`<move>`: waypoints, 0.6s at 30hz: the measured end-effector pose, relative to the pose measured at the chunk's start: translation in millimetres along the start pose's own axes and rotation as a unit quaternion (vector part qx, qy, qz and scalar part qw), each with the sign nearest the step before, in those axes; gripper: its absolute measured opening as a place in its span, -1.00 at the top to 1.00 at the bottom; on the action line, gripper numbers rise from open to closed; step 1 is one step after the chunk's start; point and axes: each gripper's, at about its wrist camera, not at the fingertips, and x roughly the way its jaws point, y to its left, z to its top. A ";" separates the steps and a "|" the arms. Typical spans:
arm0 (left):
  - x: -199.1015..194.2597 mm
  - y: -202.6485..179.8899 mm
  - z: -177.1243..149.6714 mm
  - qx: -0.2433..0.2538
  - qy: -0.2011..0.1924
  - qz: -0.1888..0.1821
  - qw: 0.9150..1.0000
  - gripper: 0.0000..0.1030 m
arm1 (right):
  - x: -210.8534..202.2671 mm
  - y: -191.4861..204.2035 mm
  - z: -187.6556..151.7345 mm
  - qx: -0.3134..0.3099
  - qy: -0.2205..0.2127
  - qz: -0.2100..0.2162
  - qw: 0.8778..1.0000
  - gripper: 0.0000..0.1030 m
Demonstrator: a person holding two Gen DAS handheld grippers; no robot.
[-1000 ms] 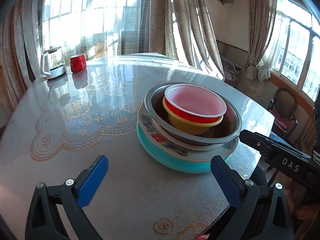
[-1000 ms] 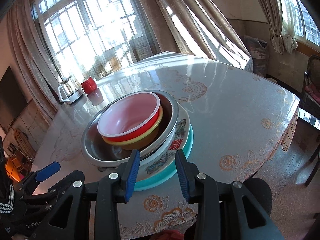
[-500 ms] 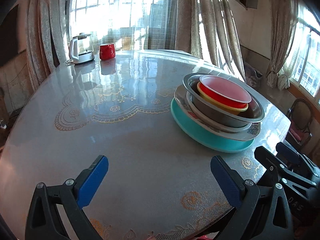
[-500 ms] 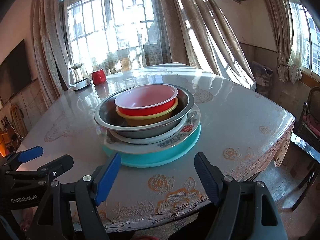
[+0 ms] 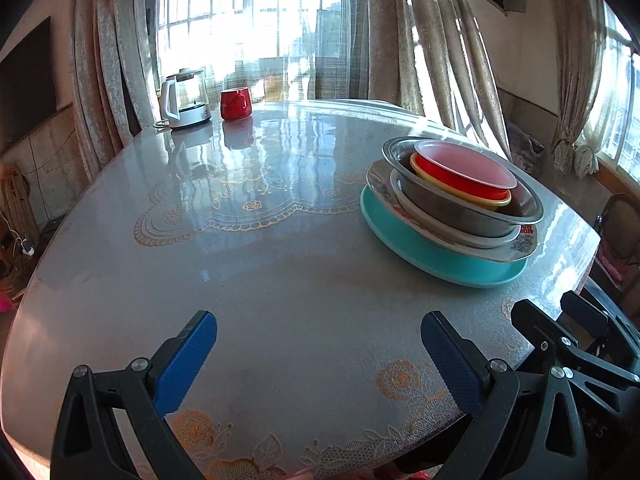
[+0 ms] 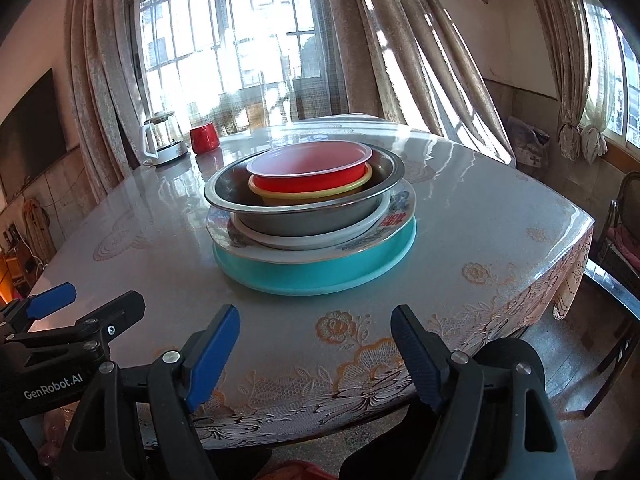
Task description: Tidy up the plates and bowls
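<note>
A stack of dishes stands on the round table (image 5: 280, 280): a teal plate (image 6: 312, 268) at the bottom, a flowered plate (image 6: 396, 216), a white dish, a steel bowl (image 6: 304, 216), a yellow bowl (image 6: 312, 196) and a red bowl (image 6: 308, 170) on top. The stack also shows at the right in the left wrist view (image 5: 452, 208). My left gripper (image 5: 318, 354) is open and empty over the table's near part. My right gripper (image 6: 316, 354) is open and empty at the table's front edge, short of the stack.
A glass kettle (image 5: 184, 98) and a red mug (image 5: 236, 104) stand at the table's far edge by the curtained window. Chairs (image 6: 620, 240) stand to the right of the table. The table edge (image 6: 520, 308) with lace cloth drops off near my right gripper.
Both grippers have drawn back from the stack towards the table's front edge. My right gripper's jaws have opened wide; a second ago they were narrow at the flowered plate's rim.
</note>
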 end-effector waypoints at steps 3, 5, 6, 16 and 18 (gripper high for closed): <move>2.2 -1.3 -0.5 0.001 0.008 0.001 1.000 -0.99 | 0.0 -2.7 -0.3 0.006 0.002 -0.001 1.000 -0.54; 1.9 -3.3 -0.8 0.005 0.008 0.006 1.000 -0.99 | 0.4 -3.1 -0.7 0.006 0.004 -0.002 1.000 -0.54; 1.9 -3.9 -0.9 0.006 0.008 0.007 1.000 -0.99 | 0.6 -3.2 -1.0 0.006 0.004 -0.002 1.000 -0.54; 1.1 -3.2 -2.4 0.004 0.005 0.014 1.000 -0.99 | -0.8 -4.0 -0.7 0.009 0.006 -0.004 1.000 -0.54; 1.5 -2.5 -1.8 0.004 0.006 0.015 1.000 -0.99 | -0.4 -4.1 -1.3 0.010 0.008 -0.002 1.000 -0.54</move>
